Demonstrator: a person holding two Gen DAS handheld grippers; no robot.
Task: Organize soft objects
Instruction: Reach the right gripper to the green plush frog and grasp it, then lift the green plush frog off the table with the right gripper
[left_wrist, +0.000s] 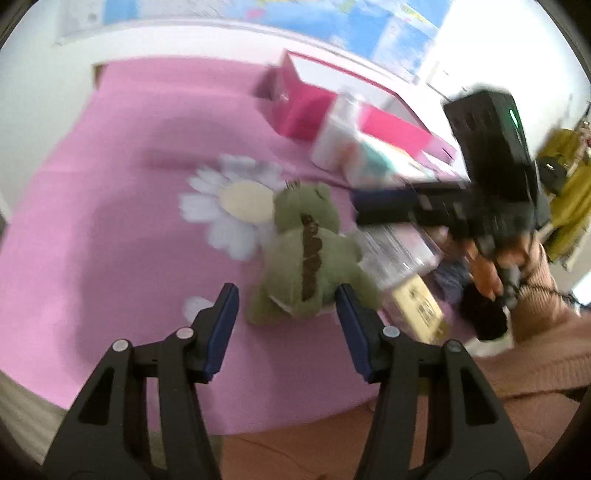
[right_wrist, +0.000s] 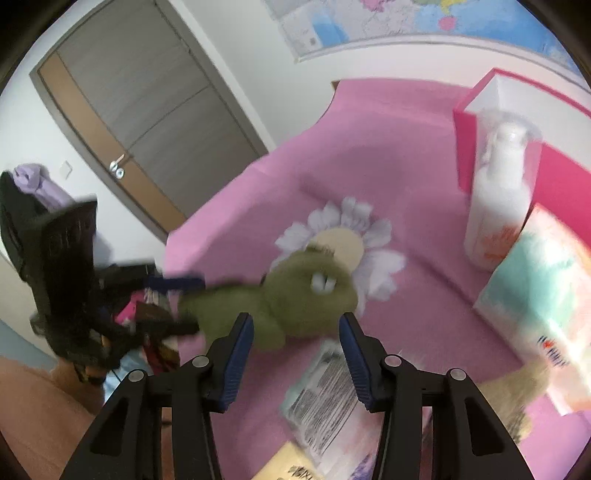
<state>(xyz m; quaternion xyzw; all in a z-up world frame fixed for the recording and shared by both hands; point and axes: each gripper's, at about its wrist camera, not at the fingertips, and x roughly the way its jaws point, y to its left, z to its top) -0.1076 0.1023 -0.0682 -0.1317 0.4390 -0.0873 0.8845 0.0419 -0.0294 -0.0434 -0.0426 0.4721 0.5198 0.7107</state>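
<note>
One pink cloth-covered table (left_wrist: 110, 184) carries everything. At its far side stands a pink open-topped cardboard box (left_wrist: 306, 107), with a white plastic pump bottle (right_wrist: 498, 192) in front. At the middle a green plush dinosaur (left_wrist: 306, 251) lies partly over a white-petalled flat fabric daisy (left_wrist: 236, 206). The left gripper (left_wrist: 286, 314) and the right gripper (right_wrist: 295, 339) are both spread wide, holding nothing.

Plush dino (left_wrist: 310, 254) on tablecloth (left_wrist: 122, 206), overlapping flower (left_wrist: 236, 206); bottle (right_wrist: 498, 192) w/ box (right_wrist: 517, 96) behind.
</note>
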